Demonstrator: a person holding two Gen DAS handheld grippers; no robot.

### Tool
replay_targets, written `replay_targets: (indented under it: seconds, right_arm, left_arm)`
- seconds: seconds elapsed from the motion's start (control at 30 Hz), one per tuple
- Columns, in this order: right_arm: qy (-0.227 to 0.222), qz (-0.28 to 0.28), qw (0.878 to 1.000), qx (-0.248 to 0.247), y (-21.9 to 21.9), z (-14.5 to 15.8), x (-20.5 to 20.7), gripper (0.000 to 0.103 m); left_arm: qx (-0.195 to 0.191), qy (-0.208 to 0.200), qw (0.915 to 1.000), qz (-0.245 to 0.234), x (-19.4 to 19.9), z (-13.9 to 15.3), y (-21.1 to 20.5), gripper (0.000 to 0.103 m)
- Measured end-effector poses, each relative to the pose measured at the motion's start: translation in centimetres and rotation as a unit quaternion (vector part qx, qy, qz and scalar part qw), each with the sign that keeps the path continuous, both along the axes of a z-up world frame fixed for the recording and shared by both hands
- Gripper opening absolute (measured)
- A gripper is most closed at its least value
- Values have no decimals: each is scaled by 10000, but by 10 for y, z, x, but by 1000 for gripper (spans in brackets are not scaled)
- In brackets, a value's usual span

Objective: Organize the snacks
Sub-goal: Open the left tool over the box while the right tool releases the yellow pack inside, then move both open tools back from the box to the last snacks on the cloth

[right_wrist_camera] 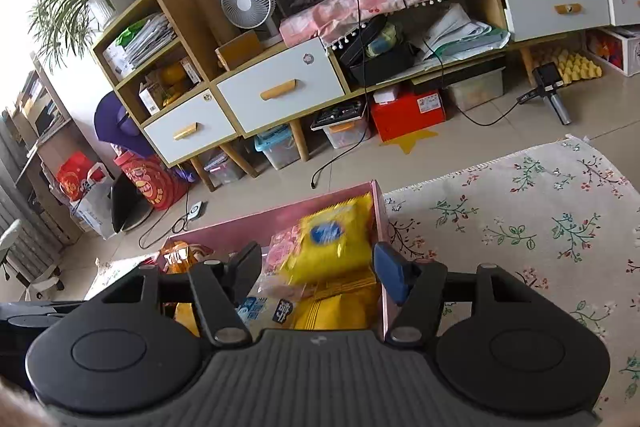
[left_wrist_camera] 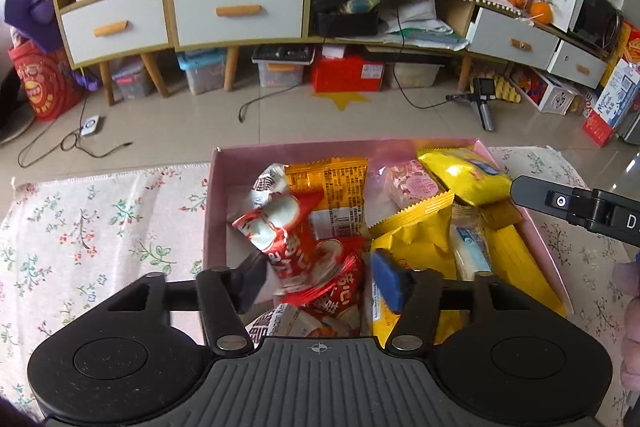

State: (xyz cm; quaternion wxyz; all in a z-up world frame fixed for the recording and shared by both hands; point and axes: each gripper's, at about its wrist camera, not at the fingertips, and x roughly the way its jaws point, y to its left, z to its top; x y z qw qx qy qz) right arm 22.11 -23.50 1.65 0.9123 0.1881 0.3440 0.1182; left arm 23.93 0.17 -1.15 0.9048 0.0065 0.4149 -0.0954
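A pink box [left_wrist_camera: 210, 211] on a floral cloth holds several snack packets. My left gripper [left_wrist_camera: 320, 279] hangs open over the box's near left part. A red and white snack packet [left_wrist_camera: 288, 243] stands loosely between its fingers, and the pads do not press on it. Yellow packets [left_wrist_camera: 464, 175] and an orange packet [left_wrist_camera: 332, 183] fill the rest of the box. In the right wrist view my right gripper [right_wrist_camera: 318, 269] is open above the box's [right_wrist_camera: 378, 211] right end. A blurred yellow packet [right_wrist_camera: 332, 247] lies between and beyond its fingers, free of the pads.
The floral cloth [left_wrist_camera: 100, 227] spreads left and right of the box [right_wrist_camera: 520, 227]. The black body of the other hand-held tool [left_wrist_camera: 580, 211] reaches in at the right edge, with a hand [left_wrist_camera: 630, 307] below it. Beyond lie tiled floor, cables and a low cabinet [left_wrist_camera: 236, 11].
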Motion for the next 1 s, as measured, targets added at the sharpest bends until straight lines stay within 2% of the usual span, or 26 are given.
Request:
replay_targets:
  seconds: [0.33, 0.57, 0.73, 0.83, 1.0]
  right_arm:
    - [-164, 254, 9986, -434, 14, 23, -23, 78]
    - [-204, 508, 9946, -885, 31, 37, -47, 90]
    - [-249, 556, 9928, -1027, 39, 45, -65, 98]
    - [-278, 639, 9908, -1161, 49, 44, -77, 101]
    - [-335, 882, 9873, -1280, 65, 31, -94, 103]
  left_arm:
    - [-185, -263, 9995, -31, -44, 19, 6, 86]
    - [-255, -223, 9994, 79, -85, 21, 17, 90]
    - [-315, -201, 9990, 258, -113, 15, 33, 96]
    - [-187, -192, 9990, 352, -128, 10, 47, 98]
    - [195, -481, 9974, 491, -148, -6, 75, 102]
